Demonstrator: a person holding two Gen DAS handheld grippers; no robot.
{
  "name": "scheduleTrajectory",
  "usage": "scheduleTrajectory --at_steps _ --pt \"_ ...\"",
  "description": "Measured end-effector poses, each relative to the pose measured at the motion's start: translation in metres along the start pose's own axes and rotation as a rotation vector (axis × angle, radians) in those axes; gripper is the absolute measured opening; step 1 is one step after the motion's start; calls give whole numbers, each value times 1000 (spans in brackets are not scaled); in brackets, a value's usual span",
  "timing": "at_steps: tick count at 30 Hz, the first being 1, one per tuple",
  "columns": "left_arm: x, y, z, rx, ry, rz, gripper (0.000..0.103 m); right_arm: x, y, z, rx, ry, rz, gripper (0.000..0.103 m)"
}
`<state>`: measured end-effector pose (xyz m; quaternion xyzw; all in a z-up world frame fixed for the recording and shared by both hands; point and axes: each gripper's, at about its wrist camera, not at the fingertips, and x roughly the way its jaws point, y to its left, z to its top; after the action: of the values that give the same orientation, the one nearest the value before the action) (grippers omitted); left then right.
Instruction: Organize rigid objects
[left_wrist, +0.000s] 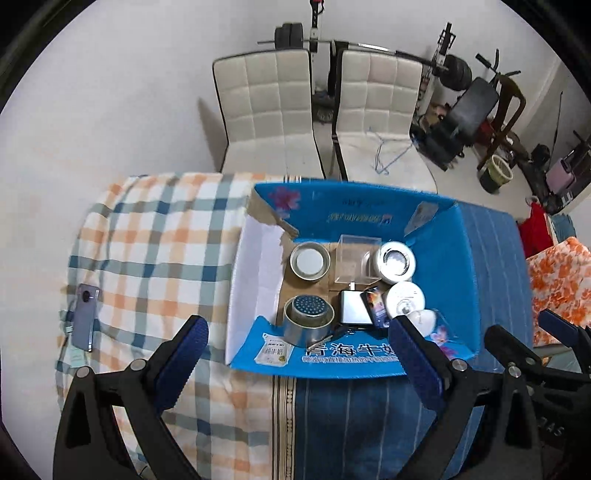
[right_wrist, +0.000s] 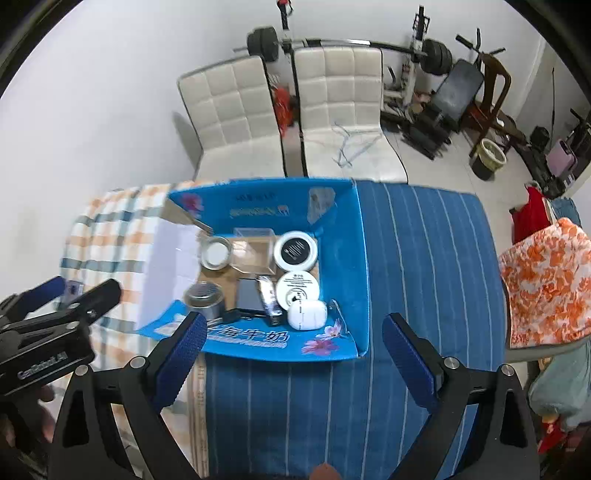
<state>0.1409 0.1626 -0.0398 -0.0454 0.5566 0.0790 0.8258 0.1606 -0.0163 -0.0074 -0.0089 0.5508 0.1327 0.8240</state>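
both wrist views look steeply down from high, sharing the blue box (left_wrist: 369, 362)

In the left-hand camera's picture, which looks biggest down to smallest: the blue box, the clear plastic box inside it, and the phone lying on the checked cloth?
1. Blue box, by far the largest.
2. Clear plastic box.
3. Phone.
The last two look close in size; fisheye bending at the picture's edge makes their order unsure.

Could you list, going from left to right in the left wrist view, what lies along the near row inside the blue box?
Perforated metal tin → silver flat case → dark patterned card pack → white round disc, all inside the blue box.
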Motion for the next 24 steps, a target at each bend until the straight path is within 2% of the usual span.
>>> scheduleTrajectory --at_steps 3,9,24 --pt "-22 2 -2 -11 -13 -37 100 -34 2 -3 0 -29 16 98" --pt "-56 -1 -12 -10 -42 -28 100 -76 4 -15 -8 -66 35 98" --pt "-94 -3 -34 -12 -87 -10 100 -99 -9 -34 13 -71 9 98"
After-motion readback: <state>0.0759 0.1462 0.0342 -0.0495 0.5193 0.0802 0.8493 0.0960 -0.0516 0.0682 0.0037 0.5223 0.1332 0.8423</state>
